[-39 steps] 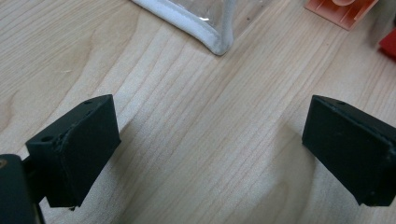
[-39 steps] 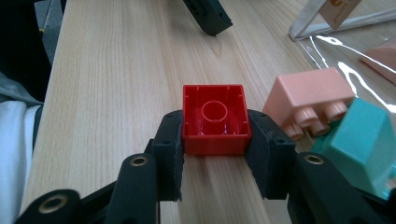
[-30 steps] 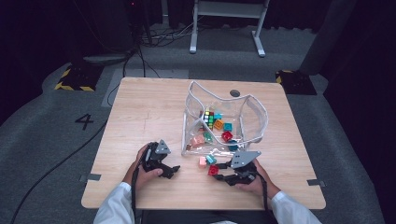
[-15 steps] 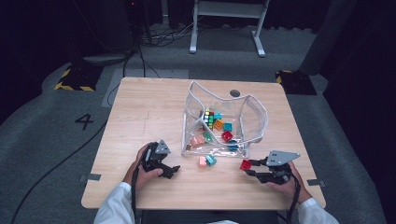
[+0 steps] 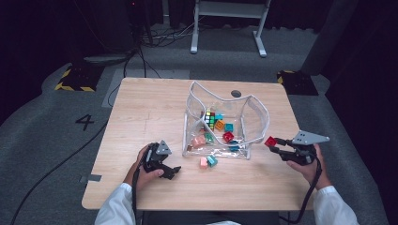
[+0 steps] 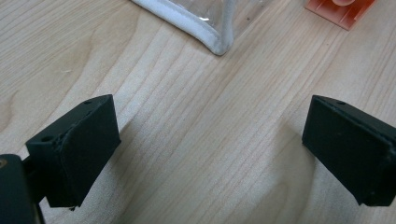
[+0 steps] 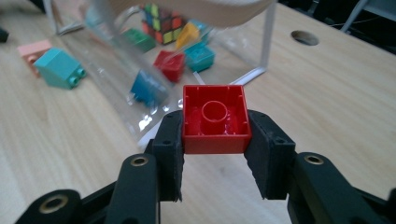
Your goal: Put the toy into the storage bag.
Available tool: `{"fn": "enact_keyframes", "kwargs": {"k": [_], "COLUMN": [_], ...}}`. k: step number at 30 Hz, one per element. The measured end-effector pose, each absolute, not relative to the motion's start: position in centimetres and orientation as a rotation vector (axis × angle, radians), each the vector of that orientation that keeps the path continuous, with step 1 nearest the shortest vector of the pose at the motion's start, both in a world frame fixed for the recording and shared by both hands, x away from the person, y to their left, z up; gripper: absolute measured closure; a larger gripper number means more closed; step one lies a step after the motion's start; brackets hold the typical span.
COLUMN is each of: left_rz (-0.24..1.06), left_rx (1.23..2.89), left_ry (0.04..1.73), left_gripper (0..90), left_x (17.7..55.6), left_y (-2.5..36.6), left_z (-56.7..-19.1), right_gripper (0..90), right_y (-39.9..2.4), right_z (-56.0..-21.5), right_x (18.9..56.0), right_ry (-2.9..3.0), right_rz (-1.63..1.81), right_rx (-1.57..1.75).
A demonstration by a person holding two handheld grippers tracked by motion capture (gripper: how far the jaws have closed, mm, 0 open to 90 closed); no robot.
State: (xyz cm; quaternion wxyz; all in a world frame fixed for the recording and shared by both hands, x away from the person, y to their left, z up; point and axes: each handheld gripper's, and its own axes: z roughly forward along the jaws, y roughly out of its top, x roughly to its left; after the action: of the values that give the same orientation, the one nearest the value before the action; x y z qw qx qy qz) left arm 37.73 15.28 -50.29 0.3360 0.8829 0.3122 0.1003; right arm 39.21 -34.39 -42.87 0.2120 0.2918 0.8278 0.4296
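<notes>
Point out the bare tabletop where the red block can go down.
Free: the strip right of the clear bag, under the right gripper that holds the red block; also the wide left half of the table, beyond the left gripper. Crowded: by the pink block and teal block at the bag's mouth.

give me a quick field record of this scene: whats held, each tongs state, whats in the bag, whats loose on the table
held: red block, hollow underside facing the camera, clamped in the right tongs
right tongs: shut on the block, to the right of the clear bag
left tongs: open, nothing between them, low over the wooden table
in bag: puzzle cube and several coloured blocks
loose on table: pink block and teal block, side by side in front of the bag
</notes>
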Motion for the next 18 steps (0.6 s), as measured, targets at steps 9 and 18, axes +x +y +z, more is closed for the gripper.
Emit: {"fn": "enact_keyframes", "kwargs": {"k": [9,18], "left_rz": [0.263,0.261], "left_rx": [2.304,2.303], "left_ry": [0.818,0.815], "left_gripper": [4.0,4.0], "left_x": [37.7,37.7], "left_y": [15.3,15.3], "left_z": [-50.3,-50.3], "right_gripper": [59.1,59.1], "right_y": [-35.3,-36.1], "right_z": [-39.6,-35.8], "right_x": [42.5,45.2], "right_ry": [2.210,2.126], "right_rz": [1.167,1.173], "right_rx": [0.859,0.906]}}
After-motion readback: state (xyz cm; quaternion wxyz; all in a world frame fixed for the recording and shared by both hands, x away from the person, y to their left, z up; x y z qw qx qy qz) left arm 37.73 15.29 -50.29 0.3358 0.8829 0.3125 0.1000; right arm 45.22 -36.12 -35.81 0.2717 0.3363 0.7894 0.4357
